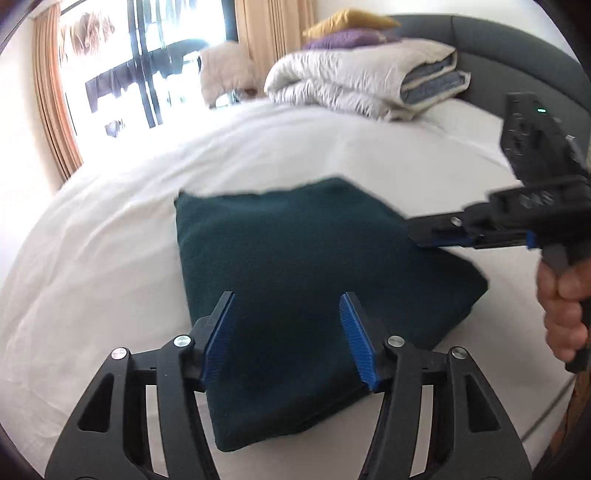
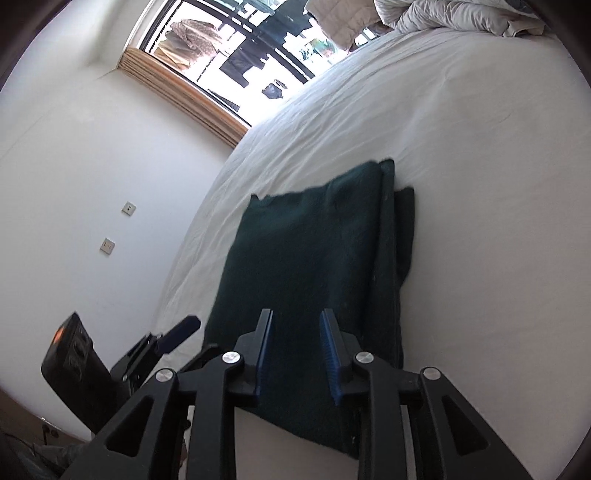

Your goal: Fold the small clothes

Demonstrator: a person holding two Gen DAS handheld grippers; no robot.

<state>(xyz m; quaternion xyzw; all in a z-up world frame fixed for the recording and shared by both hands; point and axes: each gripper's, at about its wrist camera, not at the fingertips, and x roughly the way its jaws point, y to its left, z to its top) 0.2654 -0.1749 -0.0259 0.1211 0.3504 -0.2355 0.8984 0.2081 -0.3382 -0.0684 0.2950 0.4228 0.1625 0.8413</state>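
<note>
A dark green garment (image 1: 314, 258) lies folded into a thick rectangle on the white bed sheet (image 1: 110, 240). My left gripper (image 1: 288, 297) hovers over its near edge, open, with nothing between its blue pads (image 1: 221, 332). The right gripper (image 1: 439, 236) comes in from the right at the cloth's far right edge, held by a hand (image 1: 565, 302). In the right wrist view the garment (image 2: 314, 258) shows stacked layers along its right side. The right gripper (image 2: 296, 314) stands open above its near end, pads apart and clear of the cloth. The left gripper (image 2: 181, 330) is at lower left, off the garment.
A rolled white and blue duvet (image 1: 362, 81) and yellow and purple pillows (image 1: 347, 29) lie at the head of the bed by the grey headboard (image 1: 517, 55). A window with orange curtains (image 1: 55, 110) is at left. A white wall with sockets (image 2: 107, 245) borders the bed.
</note>
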